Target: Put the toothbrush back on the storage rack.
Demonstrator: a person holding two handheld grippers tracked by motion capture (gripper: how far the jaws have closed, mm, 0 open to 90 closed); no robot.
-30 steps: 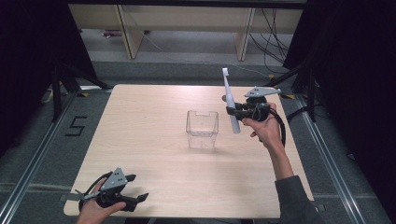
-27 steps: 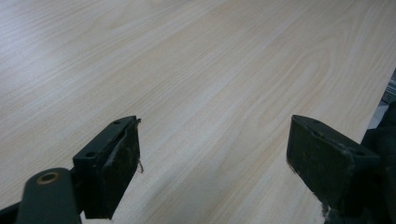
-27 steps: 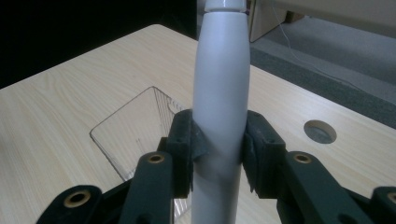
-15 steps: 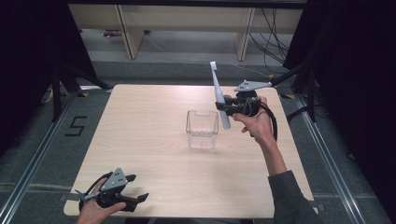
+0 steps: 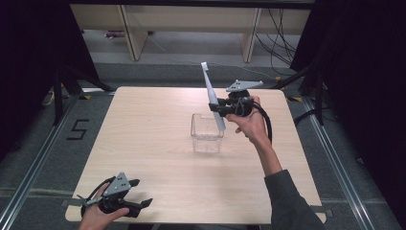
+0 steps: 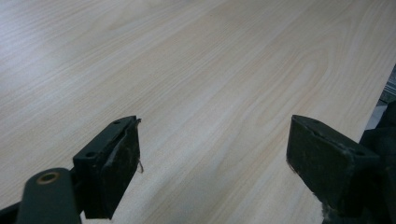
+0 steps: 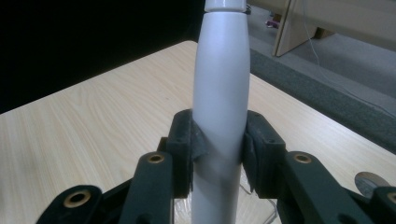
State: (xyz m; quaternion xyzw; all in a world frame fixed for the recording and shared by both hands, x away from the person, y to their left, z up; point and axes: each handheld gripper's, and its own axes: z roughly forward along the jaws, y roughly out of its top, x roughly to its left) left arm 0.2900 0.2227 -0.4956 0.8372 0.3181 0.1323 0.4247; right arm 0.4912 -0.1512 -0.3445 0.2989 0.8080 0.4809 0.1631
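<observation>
Above the clear plastic box (image 5: pixel 207 133) on the desk (image 5: pixel 153 143), right tool (image 5: pixel 221 108) clamping a white electric toothbrush (image 5: pixel 211 96) nearly upright, left tool (image 5: pixel 136 194) wide apart, nothing between, near desk's front edge.

The white electric toothbrush (image 5: pixel 212 98) stood almost upright, tipped a little, its slim brush head at the top and its thick rounded handle (image 7: pixel 219 107) lower down. Its bottom end hung over the right rim of the clear plastic box (image 5: pixel 207 136). That box sat open-topped and empty near the middle of the wooden table (image 5: pixel 153 134).
</observation>
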